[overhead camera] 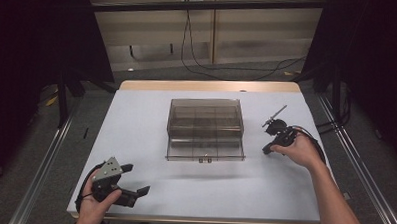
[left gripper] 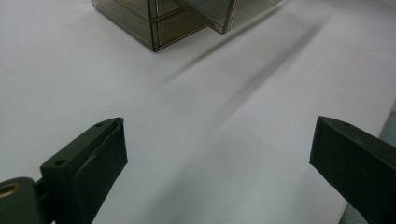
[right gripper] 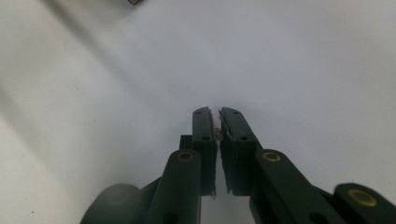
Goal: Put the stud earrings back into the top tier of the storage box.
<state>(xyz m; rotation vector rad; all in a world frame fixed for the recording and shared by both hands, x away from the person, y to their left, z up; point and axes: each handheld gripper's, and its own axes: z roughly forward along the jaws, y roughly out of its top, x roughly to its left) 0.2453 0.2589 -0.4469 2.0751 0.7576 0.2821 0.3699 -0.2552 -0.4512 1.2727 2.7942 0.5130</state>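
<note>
- A white table (overhead camera: 151,120) seen from above, with a wooden edge along its far side.
- A smoky transparent plastic box (overhead camera: 206,130) with inner compartments sits at the table's middle, a small latch at its near edge.
- The left gripper (overhead camera: 134,179), held in a hand at the near left corner, has its jaws spread wide above bare table.
- The right gripper (overhead camera: 266,150), held in a hand just right of the box, points down at the table.
- Dark cables (overhead camera: 198,57) lie across the floor beyond.
</note>
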